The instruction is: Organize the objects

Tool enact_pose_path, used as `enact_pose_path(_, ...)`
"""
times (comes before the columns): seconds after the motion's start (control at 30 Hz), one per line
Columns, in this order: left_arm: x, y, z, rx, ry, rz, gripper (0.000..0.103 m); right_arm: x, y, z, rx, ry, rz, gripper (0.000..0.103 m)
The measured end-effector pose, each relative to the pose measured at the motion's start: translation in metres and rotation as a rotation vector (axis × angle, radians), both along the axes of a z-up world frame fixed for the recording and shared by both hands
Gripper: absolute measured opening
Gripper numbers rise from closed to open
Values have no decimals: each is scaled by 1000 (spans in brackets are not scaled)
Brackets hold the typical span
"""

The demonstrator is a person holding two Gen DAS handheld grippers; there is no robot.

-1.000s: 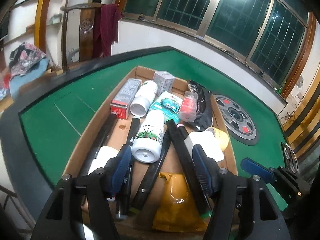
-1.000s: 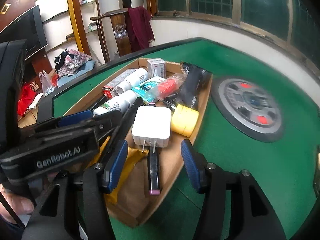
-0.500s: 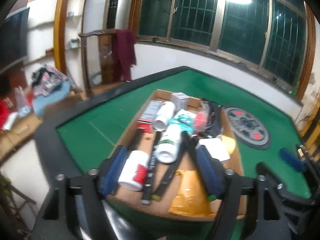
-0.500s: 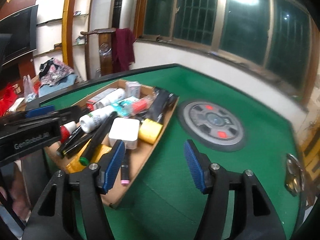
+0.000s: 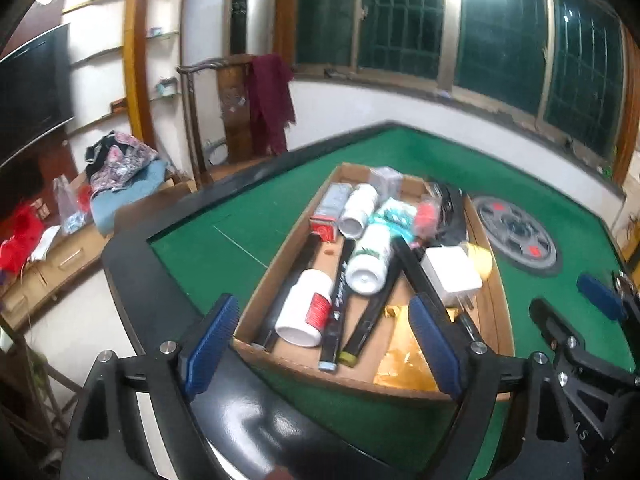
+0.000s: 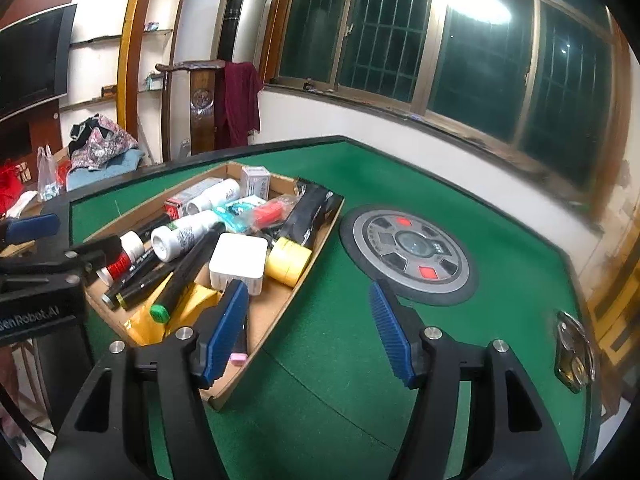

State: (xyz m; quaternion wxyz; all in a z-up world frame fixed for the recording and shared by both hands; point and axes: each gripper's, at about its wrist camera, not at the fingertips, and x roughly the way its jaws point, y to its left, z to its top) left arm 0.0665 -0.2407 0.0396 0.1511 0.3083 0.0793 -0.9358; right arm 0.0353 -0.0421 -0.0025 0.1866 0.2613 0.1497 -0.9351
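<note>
A green felt surface (image 6: 360, 380) carried a shallow brown cardboard box (image 5: 490, 312) packed with white plastic bottles (image 5: 368, 264), black marker pens (image 5: 340, 300) and a white square charger (image 6: 238, 260). The left hand-held gripper (image 5: 324, 344) hung over it, jaws opening and empty; the right hand-held gripper (image 6: 308, 328) stood apart, empty, above the felt.

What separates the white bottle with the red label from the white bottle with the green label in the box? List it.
The red-label bottle lies near the front end of the cardboard box, on its floor beside the left wall. The green-label bottle lies further back, mid-box, propped on black markers. Their labels differ in colour: red against green. Both are white, lie on their sides, bases toward the camera, and neither is gripped.
</note>
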Motion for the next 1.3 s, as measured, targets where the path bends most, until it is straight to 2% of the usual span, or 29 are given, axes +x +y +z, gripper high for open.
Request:
enact_pose_path(0.1,7,4,-2,-37,37,23,83,2,2,-2,-9,11,-15,63)
enact_pose_path(0.2,11,18,-4,-127,52,-23,83,4,2,-2,-20,17,-12,66)
enact_pose_path(0.4,10,34,-11,-204,51,-71,83,5,2,-2,-34,24,-12,66)
enact_pose_path(1.3,8,33,-21,-211,50,-68,83,2,2,-5,-47,-13,-7,66)
